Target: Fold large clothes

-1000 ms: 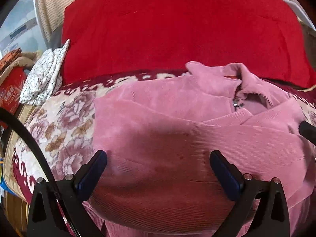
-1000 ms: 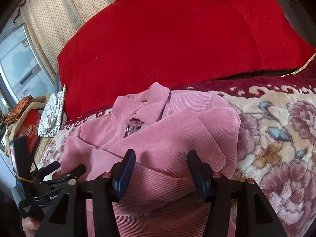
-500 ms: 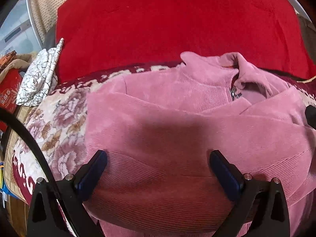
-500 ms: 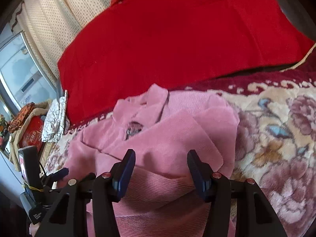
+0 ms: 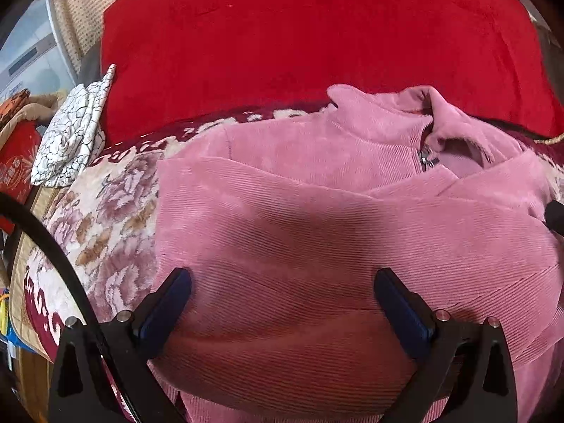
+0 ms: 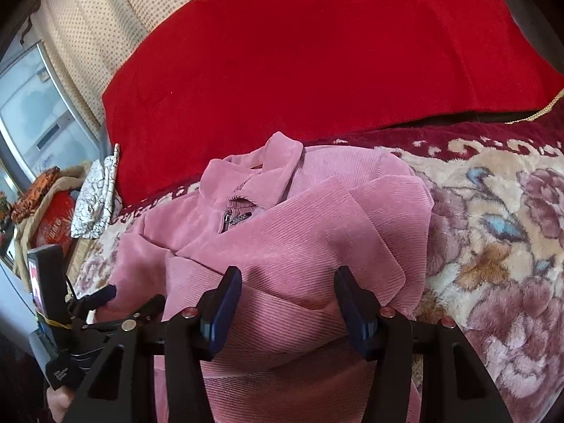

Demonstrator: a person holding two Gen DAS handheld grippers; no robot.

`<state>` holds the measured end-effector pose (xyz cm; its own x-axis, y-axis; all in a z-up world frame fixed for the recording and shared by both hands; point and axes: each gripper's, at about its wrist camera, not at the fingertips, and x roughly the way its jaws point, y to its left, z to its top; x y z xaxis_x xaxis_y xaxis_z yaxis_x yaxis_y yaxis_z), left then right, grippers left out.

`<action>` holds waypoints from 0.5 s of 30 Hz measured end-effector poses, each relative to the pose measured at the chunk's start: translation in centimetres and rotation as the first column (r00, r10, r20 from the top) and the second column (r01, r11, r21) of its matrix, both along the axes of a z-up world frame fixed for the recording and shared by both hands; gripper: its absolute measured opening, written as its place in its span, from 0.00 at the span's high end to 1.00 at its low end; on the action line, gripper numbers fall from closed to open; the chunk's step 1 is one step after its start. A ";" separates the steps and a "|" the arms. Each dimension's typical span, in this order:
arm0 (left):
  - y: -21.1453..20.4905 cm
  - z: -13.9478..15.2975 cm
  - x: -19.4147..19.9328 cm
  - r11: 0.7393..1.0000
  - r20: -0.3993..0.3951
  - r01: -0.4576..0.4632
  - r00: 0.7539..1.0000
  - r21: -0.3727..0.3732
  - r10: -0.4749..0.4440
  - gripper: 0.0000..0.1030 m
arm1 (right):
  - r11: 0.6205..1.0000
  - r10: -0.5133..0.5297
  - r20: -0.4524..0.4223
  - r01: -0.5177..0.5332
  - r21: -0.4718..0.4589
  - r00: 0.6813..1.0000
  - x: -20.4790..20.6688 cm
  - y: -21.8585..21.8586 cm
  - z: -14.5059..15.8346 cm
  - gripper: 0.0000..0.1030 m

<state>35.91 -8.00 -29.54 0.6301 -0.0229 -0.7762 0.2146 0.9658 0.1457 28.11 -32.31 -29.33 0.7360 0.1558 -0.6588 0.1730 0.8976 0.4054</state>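
**Pink jacket half folded on the bed**

We hold our left gripper (image 5: 282, 303) and right gripper (image 6: 287, 303) above the jacket (image 6: 282, 232), jaws apart, empty. Its crossed sleeves could slide open if nudged. It lies on a flowered blanket (image 6: 493, 246), a red cushion (image 6: 317, 53) behind.

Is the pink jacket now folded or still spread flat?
Partly folded: the pink jacket has both sleeves laid across its front, crossing below the collar.
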 end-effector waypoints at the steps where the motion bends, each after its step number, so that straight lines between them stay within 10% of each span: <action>1: 0.3 0.3 -0.1 1.000 0.014 -0.012 1.000 -0.008 0.012 0.00 | 1.000 -0.005 0.009 0.005 0.001 1.000 -0.2 -0.1 0.1 0.43; 15: 0.3 0.1 0.0 1.000 0.019 -0.018 1.000 0.017 0.018 0.00 | 0.998 0.007 0.006 -0.006 -0.060 1.000 0.1 1.3 0.1 0.39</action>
<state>35.88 -7.72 -29.42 0.6446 0.0020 -0.7645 0.1940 0.9668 0.1662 28.23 -31.02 -29.20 0.7394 0.1213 -0.6622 0.1644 0.9213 0.3523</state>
